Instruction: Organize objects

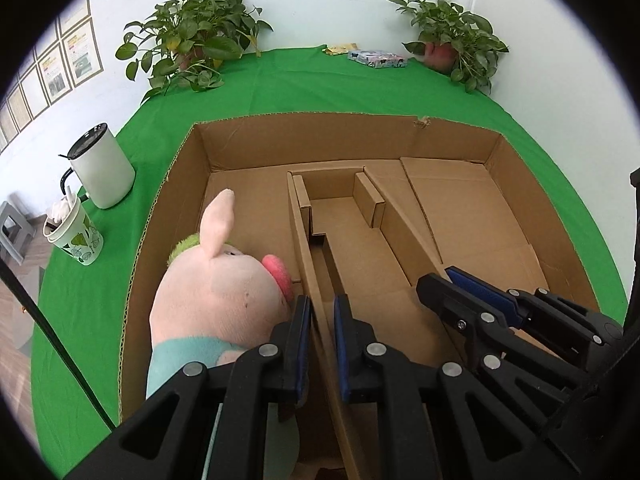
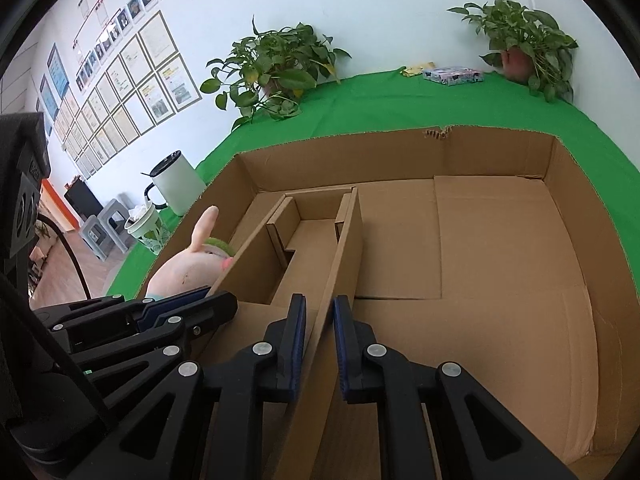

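Observation:
A big open cardboard box (image 1: 304, 130) (image 2: 360, 156) sits on the green table. Inside it is a U-shaped cardboard divider (image 1: 340, 216) (image 2: 312, 236) with two long upright walls. My left gripper (image 1: 322, 308) is shut on the top edge of the divider's left wall. My right gripper (image 2: 320, 308) is shut on the top edge of its right wall. Each gripper also shows in the other view, the right gripper (image 1: 442, 280) and the left gripper (image 2: 218, 296). A pink plush pig (image 1: 220, 288) (image 2: 184, 268) lies in the box, left of the divider and close against my left fingers.
A white kettle (image 1: 104, 172) and a leaf-patterned cup (image 1: 74, 236) stand on the green cloth left of the box. Two potted plants (image 1: 192, 40) (image 1: 452, 36) and a small patterned packet (image 1: 376, 59) stand at the table's far edge by the wall.

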{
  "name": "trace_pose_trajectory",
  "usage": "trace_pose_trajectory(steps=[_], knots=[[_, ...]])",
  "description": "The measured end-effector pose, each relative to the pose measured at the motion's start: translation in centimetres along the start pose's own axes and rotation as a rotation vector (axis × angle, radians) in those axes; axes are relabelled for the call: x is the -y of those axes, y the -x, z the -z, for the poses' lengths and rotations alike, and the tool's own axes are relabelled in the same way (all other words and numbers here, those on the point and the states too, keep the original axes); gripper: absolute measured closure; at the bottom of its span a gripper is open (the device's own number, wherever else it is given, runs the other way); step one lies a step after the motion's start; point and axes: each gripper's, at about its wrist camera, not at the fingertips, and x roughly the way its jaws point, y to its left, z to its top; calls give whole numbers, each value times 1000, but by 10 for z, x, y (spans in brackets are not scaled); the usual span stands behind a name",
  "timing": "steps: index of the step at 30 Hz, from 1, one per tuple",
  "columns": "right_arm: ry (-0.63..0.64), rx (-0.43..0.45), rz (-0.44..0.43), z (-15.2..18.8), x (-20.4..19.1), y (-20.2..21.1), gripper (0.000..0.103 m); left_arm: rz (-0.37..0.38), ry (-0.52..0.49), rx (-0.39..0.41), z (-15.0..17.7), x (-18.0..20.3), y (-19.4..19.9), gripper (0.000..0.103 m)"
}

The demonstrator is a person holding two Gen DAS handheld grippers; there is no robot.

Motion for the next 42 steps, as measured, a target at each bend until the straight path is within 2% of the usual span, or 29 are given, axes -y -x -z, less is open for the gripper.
trace_pose_trajectory(steps=[6,14,18,22,26,28,30,31,33,34,35,36,38,40,42], knots=[[6,-68,16,-3,-8,-13,94,-24,8,-59,5,-4,-18,94],[-30,-127,28,14,-2,-25,95,-33,-38,-33,8,1,-14,93],[32,-122,67,17,-12,-29,95,-3,-20,34,8,-6,11,93],[69,-127,89,17,-22,-33,94,-43,-39,104,13,-13,41,93],[146,-120,143,17,-36,-34,91,-58,-9,182,23,-23,68,93],[142,-130,144,15,-37,-34,91,-68,-10,214,29,-25,77,93],[114,-141,119,12,-33,-32,90,-80,-25,241,35,-22,88,82],[100,-131,106,12,-32,-25,87,-83,-31,263,40,-21,95,77],[94,-80,111,10,-29,-5,71,-90,-31,321,49,-17,111,53],[96,-28,138,10,-29,12,59,-102,-25,351,54,-16,120,45],[96,30,154,12,-27,32,49,-115,-18,385,59,-15,128,30],[95,75,154,14,-26,50,44,-130,-12,428,65,-13,139,23],[92,158,142,24,-24,91,26,-144,-10,504,78,-9,159,23],[101,238,136,40,-21,134,18,-146,-7,547,90,-2,176,23],[123,306,176,65,-23,171,16,-153,-1,569,101,6,188,23]])
